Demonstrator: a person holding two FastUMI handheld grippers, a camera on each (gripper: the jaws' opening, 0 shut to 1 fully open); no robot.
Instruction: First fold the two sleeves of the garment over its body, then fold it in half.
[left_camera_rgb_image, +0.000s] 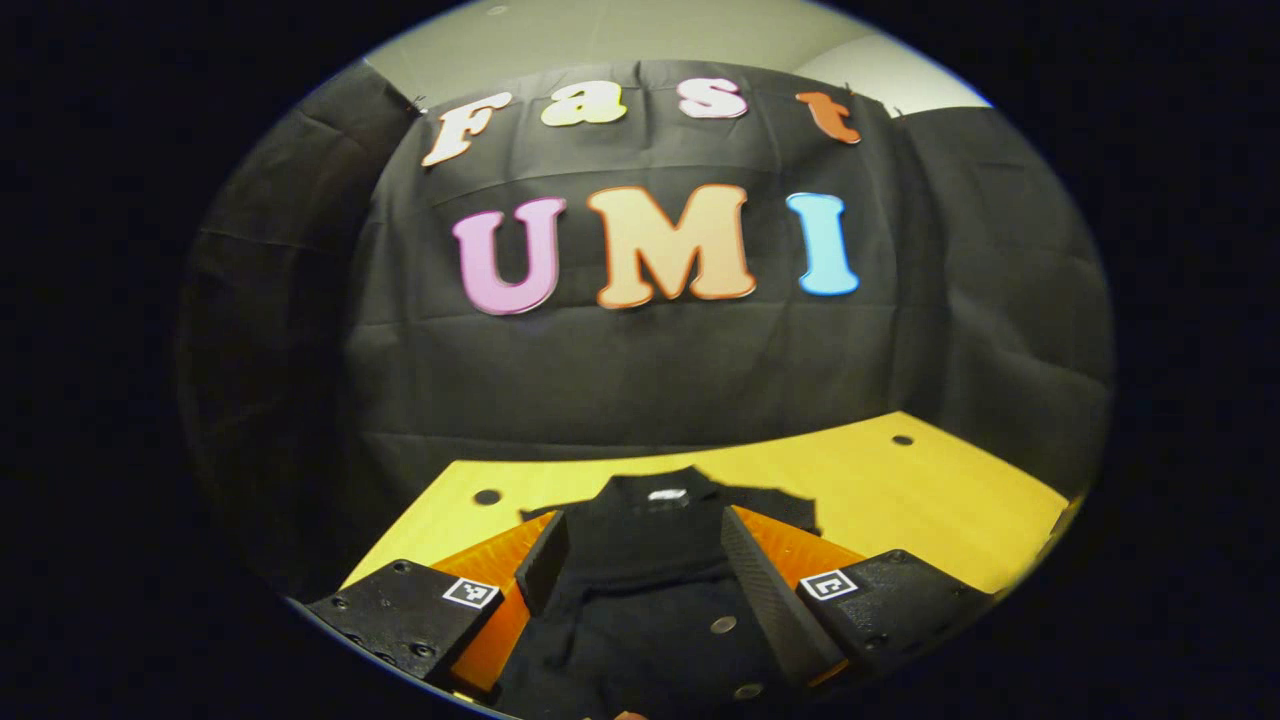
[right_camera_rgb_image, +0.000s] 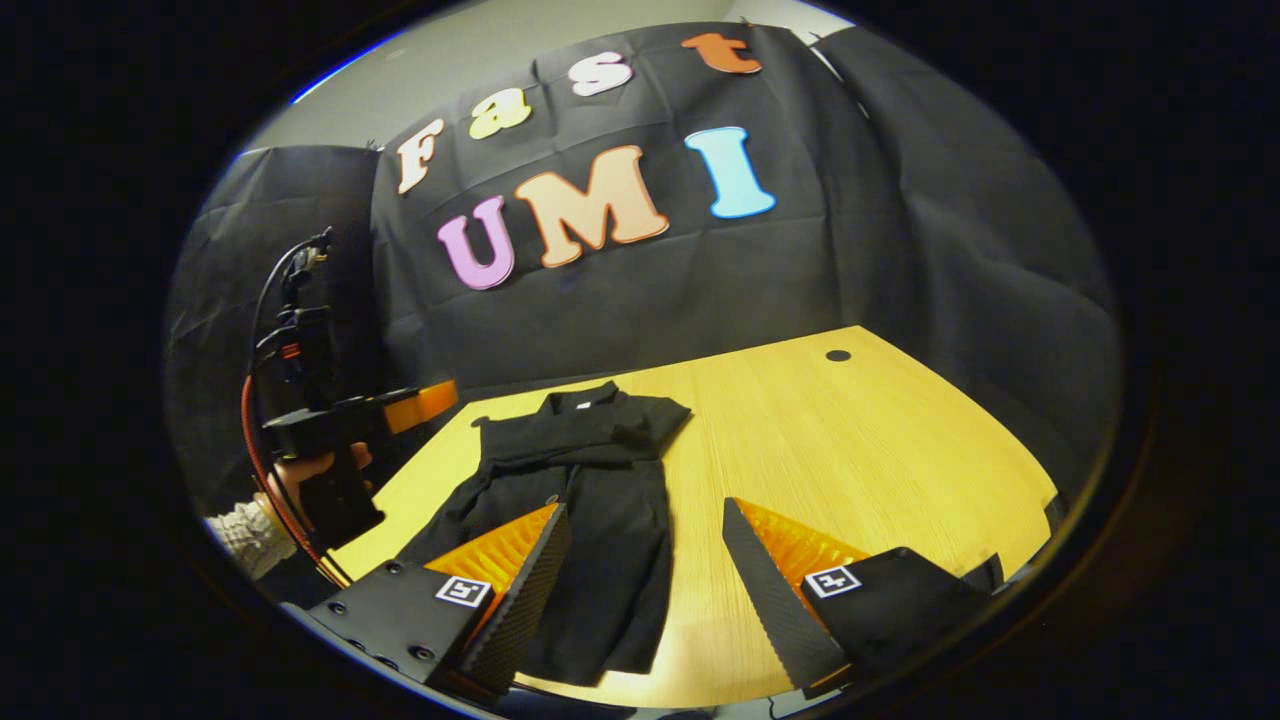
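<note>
Black cloth, a dark button-front garment (right_camera_rgb_image: 590, 480), lies flat on the pale yellow wooden desk (right_camera_rgb_image: 850, 450), collar toward the draped black booth wall (right_camera_rgb_image: 900, 250) and hem toward the near edge. In the right gripper view the upper part looks bunched across the chest, as if sleeve fabric is gathered there, though whether both sleeves lie fully over the body is hard to tell. The right tongs (right_camera_rgb_image: 645, 560) hover with fingers spread wide, one finger over the garment's lower edge and the other over bare desk, gripping nothing. The left tongs (left_camera_rgb_image: 640, 570) hang above the garment's lower front, also spread and empty, with the collar visible ahead between their fingers. The same left tongs (right_camera_rgb_image: 425, 405) appear off to the garment's side, held in a person's hand (right_camera_rgb_image: 300, 470) with a light cuff

The risks, judging from here: thin, limp cloth may slip from a shallow pinch, or the tongs may catch only the top layer, so the half-fold drags the gathered sleeve fabric askew. Uneven lifting by the two hands could skew the fold line, and a grip too near the desk edge could pull the hem off it
</note>
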